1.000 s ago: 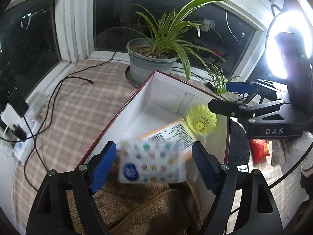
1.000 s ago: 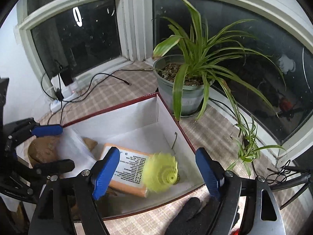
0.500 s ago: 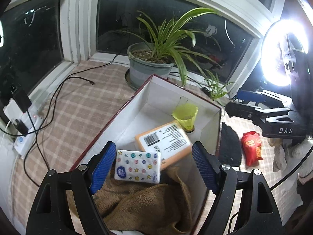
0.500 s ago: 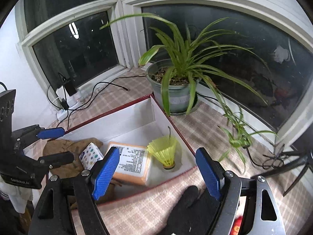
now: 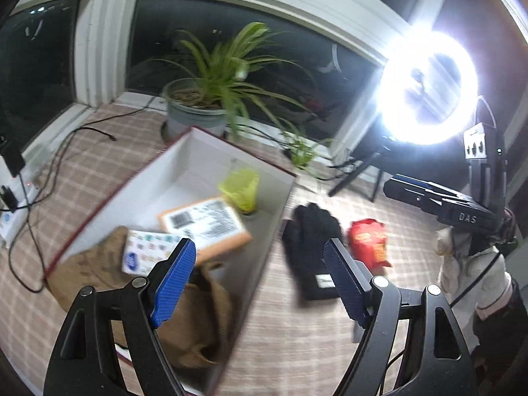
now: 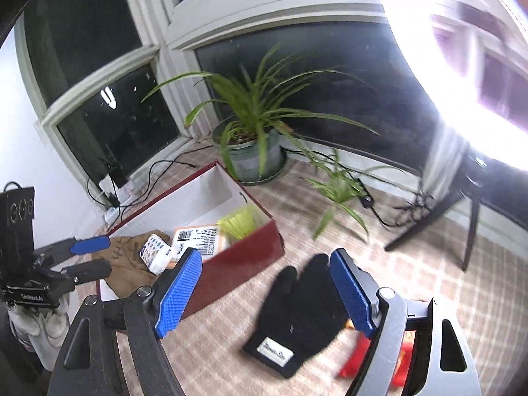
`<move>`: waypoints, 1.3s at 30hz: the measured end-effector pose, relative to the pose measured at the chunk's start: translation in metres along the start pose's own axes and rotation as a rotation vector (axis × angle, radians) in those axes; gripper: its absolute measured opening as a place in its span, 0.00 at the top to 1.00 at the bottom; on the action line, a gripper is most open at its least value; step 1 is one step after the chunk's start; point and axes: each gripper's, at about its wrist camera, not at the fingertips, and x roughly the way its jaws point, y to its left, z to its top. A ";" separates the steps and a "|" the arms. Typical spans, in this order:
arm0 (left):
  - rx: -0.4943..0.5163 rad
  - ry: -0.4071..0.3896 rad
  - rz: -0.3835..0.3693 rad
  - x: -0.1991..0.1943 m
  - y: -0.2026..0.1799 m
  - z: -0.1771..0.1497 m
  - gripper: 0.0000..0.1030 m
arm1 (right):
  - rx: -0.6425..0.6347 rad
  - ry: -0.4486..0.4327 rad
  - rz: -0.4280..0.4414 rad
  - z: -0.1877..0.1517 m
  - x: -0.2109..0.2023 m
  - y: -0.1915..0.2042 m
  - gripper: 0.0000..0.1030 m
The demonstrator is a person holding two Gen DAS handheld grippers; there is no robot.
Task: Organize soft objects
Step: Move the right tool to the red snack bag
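Observation:
A red box with a white inside holds a brown cloth, a tissue pack with coloured dots, an orange packet and a yellow shuttlecock. A black glove and a red snack bag lie on the checked cloth to the right of the box. My left gripper is open and empty, above the box's near right wall. My right gripper is open and empty above the glove.
A potted spider plant stands behind the box by the window. A bright ring light on a tripod stands at the right. Cables and a power strip lie at the left.
Both grippers have pulled back and swung right, away from the box. The tissue pack and shuttlecock, dropped a second ago, lie in the box. The glove and snack bag have come into view.

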 end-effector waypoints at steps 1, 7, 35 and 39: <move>0.007 0.000 -0.007 0.000 -0.007 -0.002 0.22 | 0.016 -0.008 0.001 -0.004 -0.005 -0.005 0.25; 0.032 0.025 -0.069 0.006 -0.041 -0.019 0.22 | 0.148 -0.087 -0.003 -0.029 -0.040 -0.047 0.25; 0.051 0.244 -0.295 0.151 -0.150 -0.044 0.22 | 0.570 0.046 0.017 -0.127 -0.030 -0.196 0.25; 0.046 0.278 -0.319 0.176 -0.158 -0.047 0.22 | 0.606 0.066 0.047 -0.130 -0.015 -0.209 0.25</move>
